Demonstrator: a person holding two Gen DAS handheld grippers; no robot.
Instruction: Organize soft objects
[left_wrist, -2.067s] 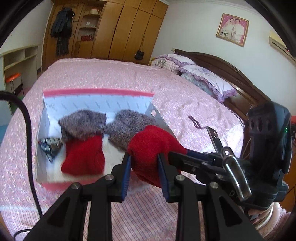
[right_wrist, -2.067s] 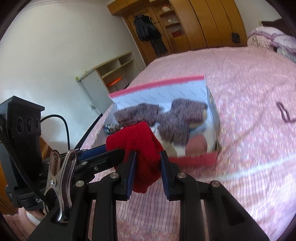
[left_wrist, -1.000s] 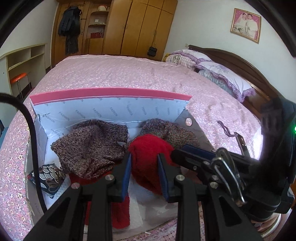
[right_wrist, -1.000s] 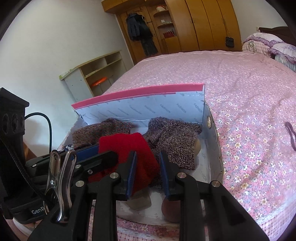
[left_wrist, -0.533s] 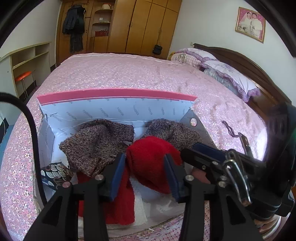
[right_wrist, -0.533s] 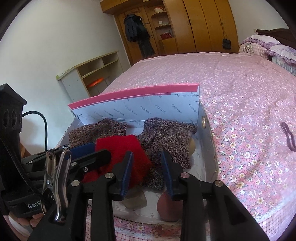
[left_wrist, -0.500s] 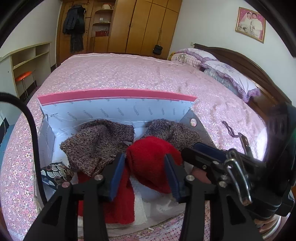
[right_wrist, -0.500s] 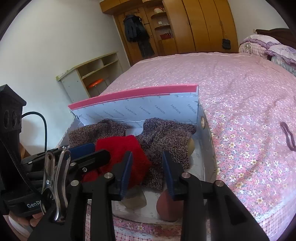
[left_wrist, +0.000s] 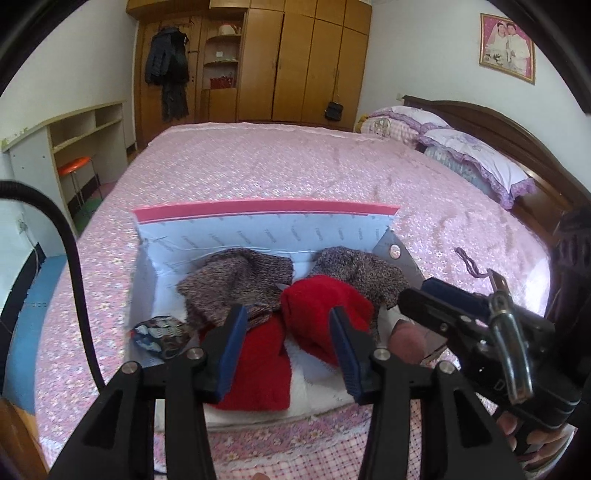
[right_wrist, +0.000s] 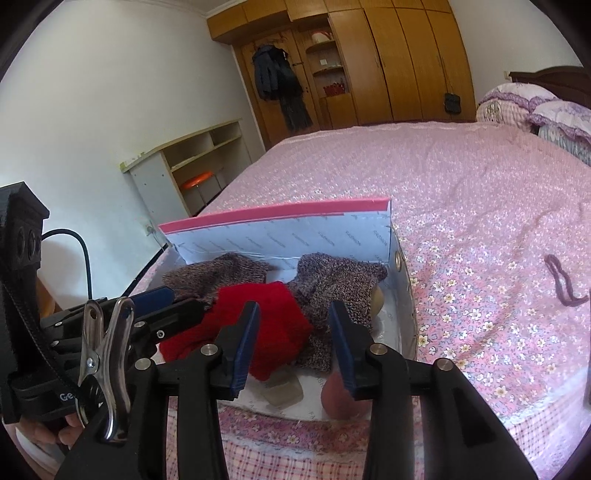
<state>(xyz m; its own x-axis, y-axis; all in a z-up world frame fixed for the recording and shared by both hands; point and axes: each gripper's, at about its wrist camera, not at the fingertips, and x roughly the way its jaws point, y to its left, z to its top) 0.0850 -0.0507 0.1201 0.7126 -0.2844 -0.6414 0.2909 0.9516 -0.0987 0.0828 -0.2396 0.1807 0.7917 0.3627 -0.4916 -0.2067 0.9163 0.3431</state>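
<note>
Pink floral bed (left_wrist: 258, 173), open box (left_wrist: 258, 229) on it, red knit piece (right_wrist: 269, 317) lying inside among grey knits (left_wrist: 236, 280), left gripper (left_wrist: 286, 334) and right gripper (right_wrist: 291, 332) just opening, jaws parted, gripping nothing.

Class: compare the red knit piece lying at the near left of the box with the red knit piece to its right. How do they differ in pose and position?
The left red piece lies flat on the box floor, partly under a brown knit piece. The right red piece is bunched into a mound, riding over the other brown knit piece. Both are red, fuzzy, inside the box and ungripped.
</note>
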